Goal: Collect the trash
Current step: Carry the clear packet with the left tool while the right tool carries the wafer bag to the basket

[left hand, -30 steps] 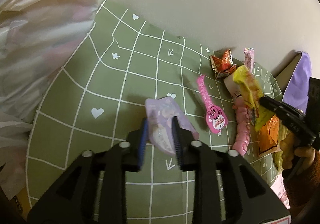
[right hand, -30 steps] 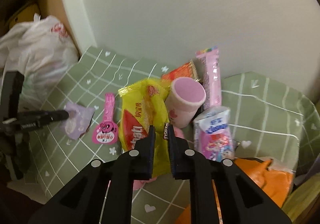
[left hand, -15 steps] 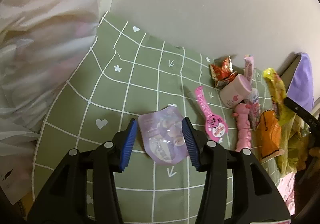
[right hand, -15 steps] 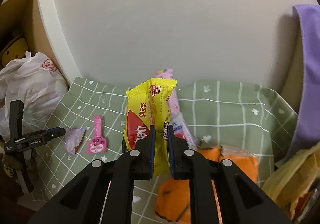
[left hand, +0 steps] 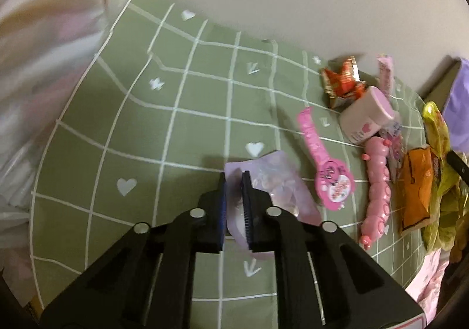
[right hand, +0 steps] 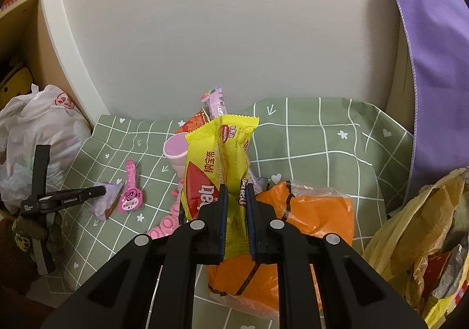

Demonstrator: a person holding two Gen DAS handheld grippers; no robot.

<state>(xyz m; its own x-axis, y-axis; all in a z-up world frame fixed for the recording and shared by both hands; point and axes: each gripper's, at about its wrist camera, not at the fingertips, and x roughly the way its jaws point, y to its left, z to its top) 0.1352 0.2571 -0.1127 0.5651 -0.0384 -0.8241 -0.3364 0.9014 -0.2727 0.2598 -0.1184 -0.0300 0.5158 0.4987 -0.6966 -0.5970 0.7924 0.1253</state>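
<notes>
Closing since the earlier frame, left gripper (left hand: 233, 179) jaws now pinch the lilac pouch (left hand: 275, 182).

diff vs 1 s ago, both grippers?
Left gripper let its jaws spread around the lilac wrapper, then closed them; they now pinch its near edge on the green cloth. Right gripper lifted the yellow snack packet off the pile, toward the orange bag. Pink cup, pink toy unmoved.
</notes>
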